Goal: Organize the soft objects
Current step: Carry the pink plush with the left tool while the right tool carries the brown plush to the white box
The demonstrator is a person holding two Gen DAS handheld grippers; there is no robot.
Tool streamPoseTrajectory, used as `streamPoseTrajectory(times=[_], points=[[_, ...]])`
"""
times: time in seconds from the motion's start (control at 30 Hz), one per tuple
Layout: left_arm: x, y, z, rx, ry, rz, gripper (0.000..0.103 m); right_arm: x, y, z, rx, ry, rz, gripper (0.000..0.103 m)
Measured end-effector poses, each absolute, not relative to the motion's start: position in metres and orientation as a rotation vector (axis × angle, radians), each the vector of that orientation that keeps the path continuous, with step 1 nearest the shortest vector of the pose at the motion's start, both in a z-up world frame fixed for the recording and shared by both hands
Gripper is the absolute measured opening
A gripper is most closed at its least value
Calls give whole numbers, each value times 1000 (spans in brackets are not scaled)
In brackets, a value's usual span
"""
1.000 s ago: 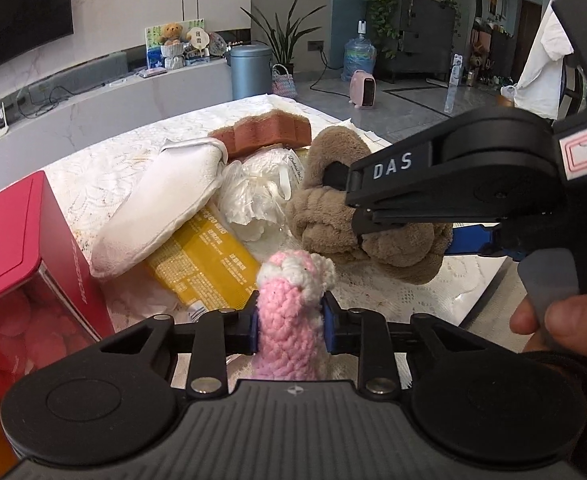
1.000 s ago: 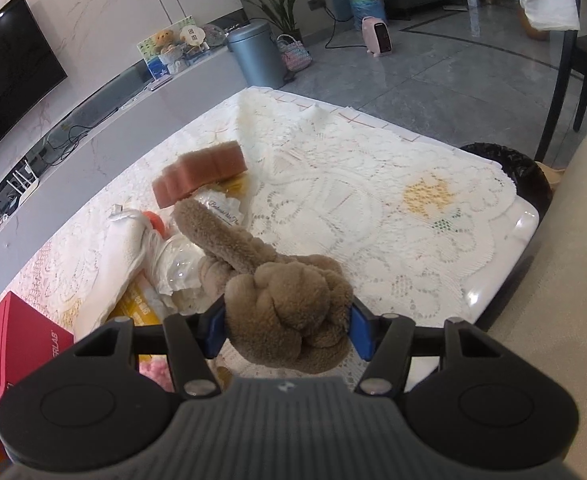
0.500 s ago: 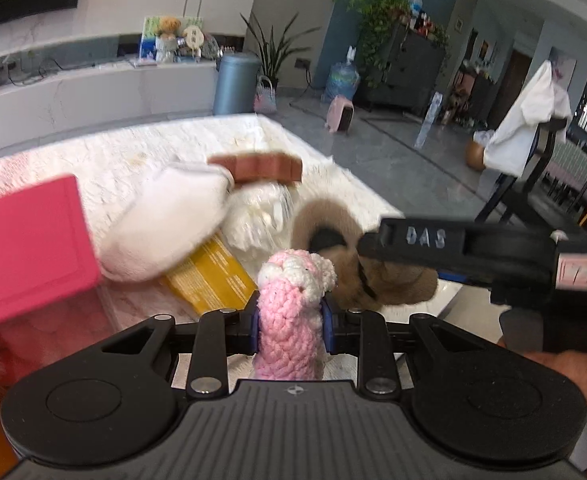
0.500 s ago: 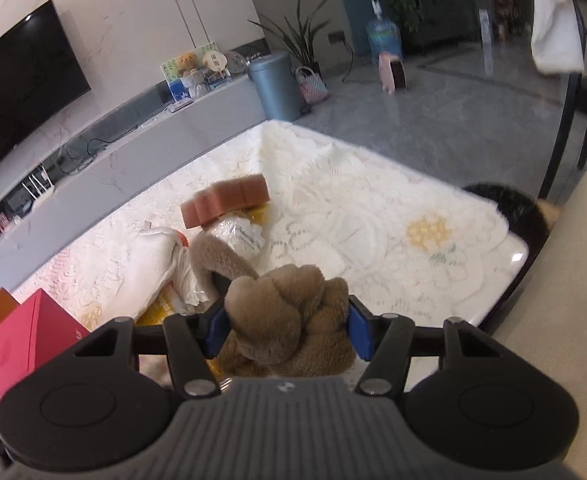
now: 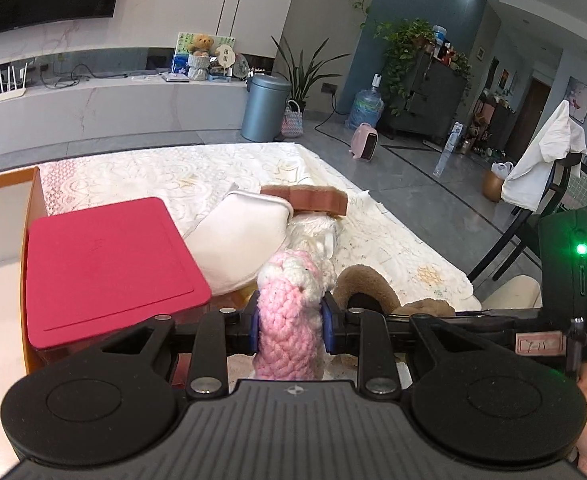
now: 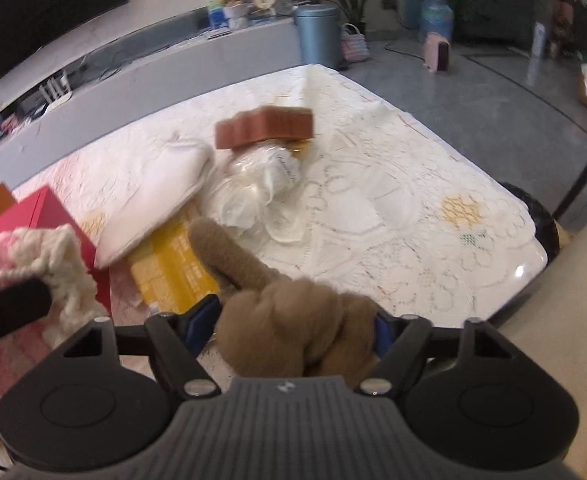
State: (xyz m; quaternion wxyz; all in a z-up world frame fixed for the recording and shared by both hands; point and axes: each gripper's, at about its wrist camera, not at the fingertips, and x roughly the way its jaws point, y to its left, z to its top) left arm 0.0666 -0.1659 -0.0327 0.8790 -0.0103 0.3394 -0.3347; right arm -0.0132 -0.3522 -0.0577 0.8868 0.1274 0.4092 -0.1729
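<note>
Fingers first: the left gripper (image 5: 289, 326) is clamped on a pink knit toy (image 5: 287, 320), its blue pads pressing into the yarn from both sides, and the right gripper (image 6: 293, 330) is squeezed tight on a brown plush (image 6: 293, 328). Both loads look lifted off the tabletop (image 6: 393, 216), carried side by side, the plush just right of the left fingers.

Ahead of the left fingers and to their left sits a red box (image 5: 105, 260) with its lid on; beyond the fingers lie a white pouch (image 5: 241, 240), a brown sponge (image 5: 305, 198) and a crumpled clear bag (image 6: 261, 192). A yellow packet (image 6: 173, 260) lies just past the right fingers.

Judging the step as a carry toward a drop-off: keep both grips firm, since soft yarn and plush compress and can creep out. Keep the two tools from bumping, and lower each piece fully before letting go.

Orientation now: the knit toy's long axis runs forward along the left fingers, cream tip pointing away, slightly up. The plush is a knotted lump between the right fingers, with one long loop sticking forward and left.
</note>
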Motion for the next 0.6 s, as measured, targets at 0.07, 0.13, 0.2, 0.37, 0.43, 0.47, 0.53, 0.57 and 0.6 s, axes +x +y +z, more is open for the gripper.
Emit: streamPoseTrajectory(times=[0.07, 0.13, 0.2, 0.37, 0.43, 0.47, 0.53, 0.57, 0.6], points=[[67, -165, -31, -19, 708, -701, 32, -11, -346, -58, 232, 857, -343, 62], [67, -163, -28, -21, 696, -712, 32, -11, -345, -58, 224, 845, -329, 59], [66, -160, -27, -28, 685, -722, 32, -13, -348, -55, 238, 824, -332, 55], [61, -154, -18, -35, 666, -713, 32, -22, -354, -42, 294, 779, -329, 51], [59, -148, -10, -44, 651, -705, 32, -26, -352, -36, 293, 765, -330, 51], [58, -146, -7, -46, 644, -699, 32, -29, -350, -32, 287, 752, -333, 51], [57, -136, 2, -50, 637, -680, 32, -35, -343, -22, 270, 722, -333, 51], [57, -132, 6, -52, 637, -668, 32, -37, -340, -16, 264, 704, -333, 51], [58, -127, 11, -55, 636, -655, 32, -39, -337, -11, 261, 687, -334, 51]])
